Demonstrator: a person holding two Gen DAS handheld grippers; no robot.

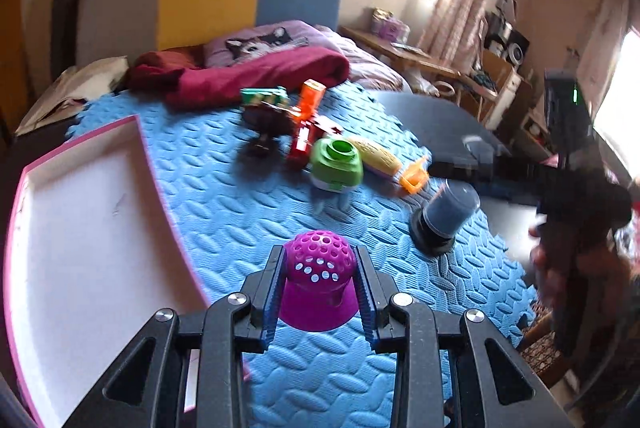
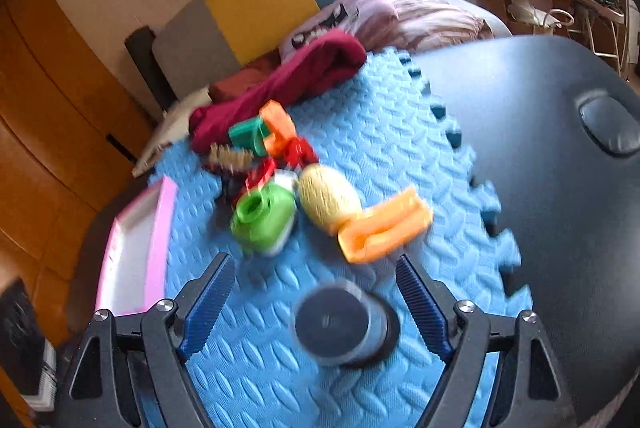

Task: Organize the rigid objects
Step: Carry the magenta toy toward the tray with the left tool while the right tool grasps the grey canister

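Observation:
My left gripper (image 1: 319, 264) is shut on a purple perforated cup (image 1: 319, 288), held over the blue foam mat (image 1: 224, 195) beside the pink-rimmed white tray (image 1: 88, 228). My right gripper (image 2: 316, 272) is open, its fingers on either side of a dark cylindrical container (image 2: 340, 324) standing on the mat; the container also shows in the left wrist view (image 1: 444, 218). A pile of toys lies further back: a green cap piece (image 1: 336, 163) (image 2: 262, 216), a yellow corn toy (image 2: 326, 199), an orange piece (image 2: 384, 228) and red, green and orange blocks (image 1: 308, 107).
A dark red cloth (image 1: 256, 75) and pillows lie at the mat's far end. A dark padded surface (image 2: 552, 155) borders the mat on the right. The tray also shows in the right wrist view (image 2: 136, 248). A wooden desk (image 1: 404, 55) stands beyond the bed.

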